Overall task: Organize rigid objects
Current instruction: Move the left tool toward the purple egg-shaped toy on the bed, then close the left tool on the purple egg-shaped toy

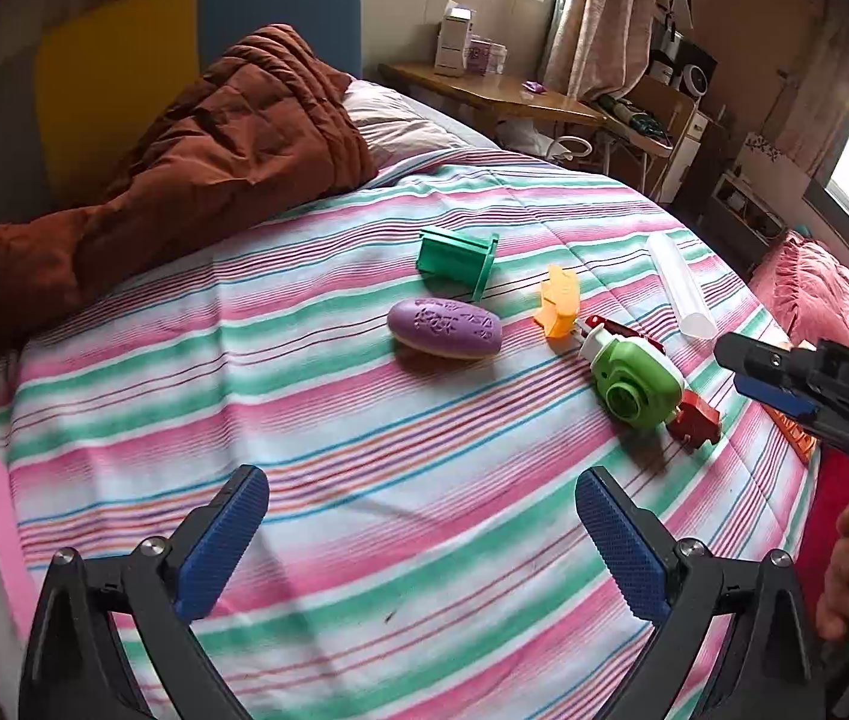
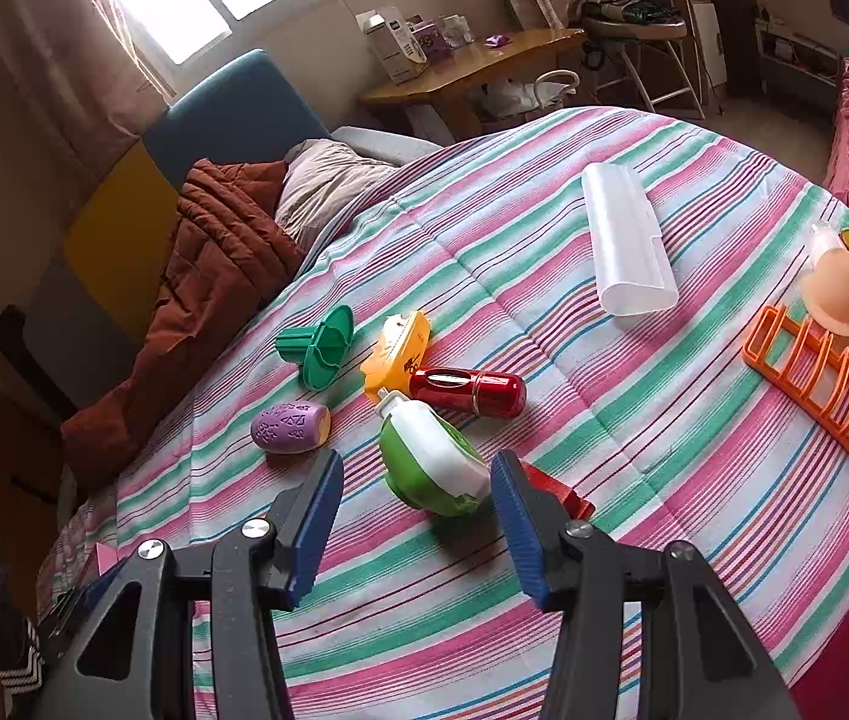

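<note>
From the left wrist, the left tongs point(image 1: 421, 531) gape empty above the striped bed point(image 1: 304, 420), aimed toward the purple oval point(image 1: 445, 327), likely their next pick. From the right wrist, the right tongs point(image 2: 418, 519) hang half-spread, holding nothing, just short of the green-and-white toy point(image 2: 433, 459), which lies loose among the clustered pieces.

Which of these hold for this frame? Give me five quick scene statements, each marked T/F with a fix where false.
1. The left gripper is open and holds nothing. True.
2. The purple oval soap-like piece stands in the orange slotted rack. False: it lies on the striped bedspread, apart from the rack.
3. The red cylinder lies on its side. True.
4. The right gripper grips the green-and-white toy. False: open, toy untouched.
5. The clear plastic case touches the toy. False: apart.
</note>
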`<state>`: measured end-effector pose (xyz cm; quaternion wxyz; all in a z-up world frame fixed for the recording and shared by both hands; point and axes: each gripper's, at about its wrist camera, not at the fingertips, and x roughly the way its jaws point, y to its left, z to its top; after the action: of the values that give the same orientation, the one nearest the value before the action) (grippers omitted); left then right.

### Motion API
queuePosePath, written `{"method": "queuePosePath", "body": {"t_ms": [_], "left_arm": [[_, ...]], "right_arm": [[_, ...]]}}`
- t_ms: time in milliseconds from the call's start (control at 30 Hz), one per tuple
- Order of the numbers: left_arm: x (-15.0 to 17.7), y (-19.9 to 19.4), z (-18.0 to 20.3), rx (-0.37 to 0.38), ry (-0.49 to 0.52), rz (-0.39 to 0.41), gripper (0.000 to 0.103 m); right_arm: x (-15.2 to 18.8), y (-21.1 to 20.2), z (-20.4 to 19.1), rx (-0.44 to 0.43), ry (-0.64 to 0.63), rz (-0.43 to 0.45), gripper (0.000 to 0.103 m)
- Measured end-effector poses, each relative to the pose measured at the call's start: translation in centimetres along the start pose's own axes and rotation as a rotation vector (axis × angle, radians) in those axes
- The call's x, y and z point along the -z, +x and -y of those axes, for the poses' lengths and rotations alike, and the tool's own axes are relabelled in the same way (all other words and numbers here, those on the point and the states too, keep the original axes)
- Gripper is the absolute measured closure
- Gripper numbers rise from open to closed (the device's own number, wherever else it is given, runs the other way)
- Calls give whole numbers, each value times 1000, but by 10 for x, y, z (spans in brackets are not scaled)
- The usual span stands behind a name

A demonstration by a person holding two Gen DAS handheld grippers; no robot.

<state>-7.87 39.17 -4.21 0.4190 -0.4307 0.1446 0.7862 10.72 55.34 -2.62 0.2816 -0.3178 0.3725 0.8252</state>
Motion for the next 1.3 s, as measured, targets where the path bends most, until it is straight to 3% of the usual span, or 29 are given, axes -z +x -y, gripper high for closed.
{"method": "queuePosePath", "body": {"t_ms": [167,533,800,1067,1100,1267,1300], "left_arm": [[-30,42,12,3,44,-37,0],[-73,109,23,-81,113,-80,0],[-72,141,22,-120,114,-146,0],[-64,136,15,-128,89,-137,1],[-62,134,14,-125,93,-136,3],[-53,117,12,-123,97,-115,40],[-50,113,10,-123,92,-115,42]], "right_arm": [[0,2,-1,-24,1,-11,51],[-1,4,0,-105,33,-37,51],[-1,5,0,-142,47,-45,51],[-1,7,1,-140,50,-52,51],[-1,7,1,-139,52,-54,51],[0,11,0,-125,43,-69,51],[0,11,-1,-121,39,-70,51]]}}
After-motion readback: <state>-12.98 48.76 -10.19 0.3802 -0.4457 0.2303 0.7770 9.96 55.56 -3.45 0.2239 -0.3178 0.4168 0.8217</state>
